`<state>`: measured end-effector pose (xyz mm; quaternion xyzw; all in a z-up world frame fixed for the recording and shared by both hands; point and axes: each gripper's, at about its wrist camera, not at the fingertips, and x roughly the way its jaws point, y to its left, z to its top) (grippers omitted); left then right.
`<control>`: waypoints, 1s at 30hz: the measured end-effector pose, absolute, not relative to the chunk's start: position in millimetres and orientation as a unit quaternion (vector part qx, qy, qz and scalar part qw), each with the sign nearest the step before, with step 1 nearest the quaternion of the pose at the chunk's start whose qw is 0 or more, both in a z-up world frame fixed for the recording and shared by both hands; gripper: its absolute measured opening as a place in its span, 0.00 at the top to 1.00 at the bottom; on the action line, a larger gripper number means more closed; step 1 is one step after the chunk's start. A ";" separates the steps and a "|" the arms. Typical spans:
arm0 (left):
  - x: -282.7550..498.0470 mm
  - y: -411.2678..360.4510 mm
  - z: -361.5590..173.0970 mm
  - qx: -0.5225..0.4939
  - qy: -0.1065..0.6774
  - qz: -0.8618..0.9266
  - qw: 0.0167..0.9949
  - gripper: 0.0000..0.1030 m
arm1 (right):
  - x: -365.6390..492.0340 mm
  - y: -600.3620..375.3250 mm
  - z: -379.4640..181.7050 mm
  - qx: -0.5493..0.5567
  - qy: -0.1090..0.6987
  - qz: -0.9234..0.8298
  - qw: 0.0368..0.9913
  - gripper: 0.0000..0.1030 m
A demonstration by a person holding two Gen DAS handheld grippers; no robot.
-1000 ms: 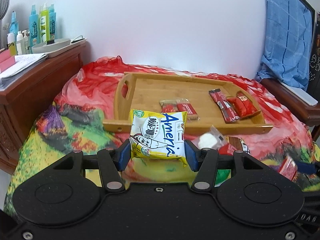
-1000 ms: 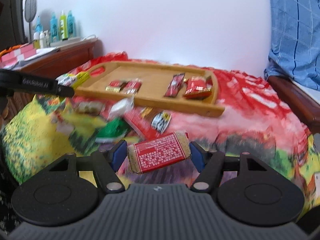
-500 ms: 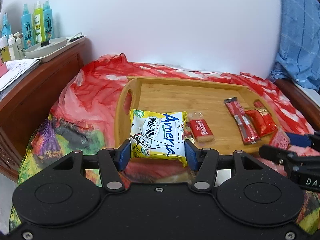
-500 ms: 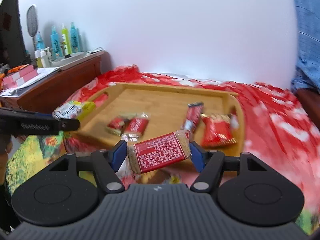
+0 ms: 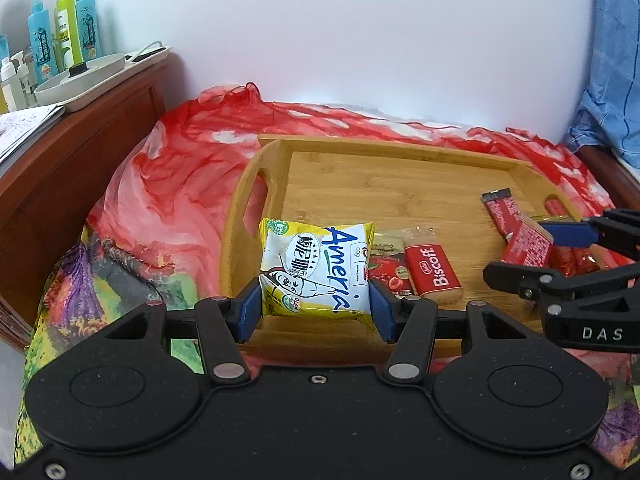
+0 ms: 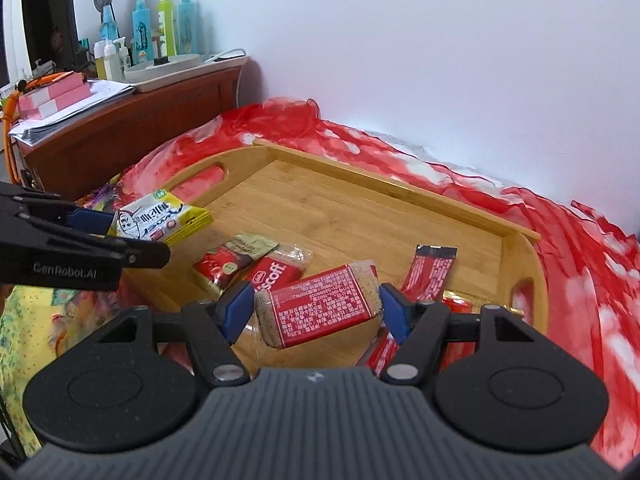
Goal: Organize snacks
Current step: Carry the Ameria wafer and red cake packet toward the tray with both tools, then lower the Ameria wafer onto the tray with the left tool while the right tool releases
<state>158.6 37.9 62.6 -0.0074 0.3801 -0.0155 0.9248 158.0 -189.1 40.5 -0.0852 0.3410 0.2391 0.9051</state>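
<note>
Left gripper [image 5: 316, 310] clamped on crinkly yellow-white packet [image 5: 316, 268] above wooden tray's [image 5: 384, 148] near-left rim. Right gripper [image 6: 316, 312] clamped on flat red biscuit bar [image 6: 320, 306] over tray middle, above glossy wrappers [image 6: 434, 270]. Bare boards along raised far wall.

Plain white wall [image 5: 380, 40] behind; dark wooden cabinet [image 6: 132, 120] left, carrying spray bottles [image 6: 164, 24]; blue checked cloth [image 5: 616, 60] right.
</note>
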 end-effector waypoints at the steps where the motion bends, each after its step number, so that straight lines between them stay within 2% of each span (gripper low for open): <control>1: 160.4 37.7 61.2 -0.007 0.381 -0.015 0.924 0.48 | 160.6 -189.0 39.3 -0.085 0.343 0.240 0.904 0.31; 18: 171.2 29.9 46.8 0.002 0.388 -0.007 0.921 0.48 | 181.4 -187.0 16.7 -0.075 0.367 0.243 0.895 0.31; 21: 172.4 29.2 44.0 0.000 0.393 -0.004 0.920 0.48 | 182.1 -188.0 15.1 -0.074 0.368 0.243 0.894 0.28; 22: 172.4 28.9 43.5 0.000 0.393 -0.005 0.919 0.48 | 182.5 -188.0 14.9 -0.074 0.368 0.242 0.895 0.22; 25: 171.4 27.6 42.2 0.004 0.393 -0.005 0.919 0.46 | 181.9 -189.3 15.2 -0.069 0.365 0.239 0.897 0.14; 30: 167.3 27.7 45.2 0.002 0.382 -0.007 0.924 0.32 | 174.8 -192.6 19.4 -0.061 0.351 0.237 0.904 0.10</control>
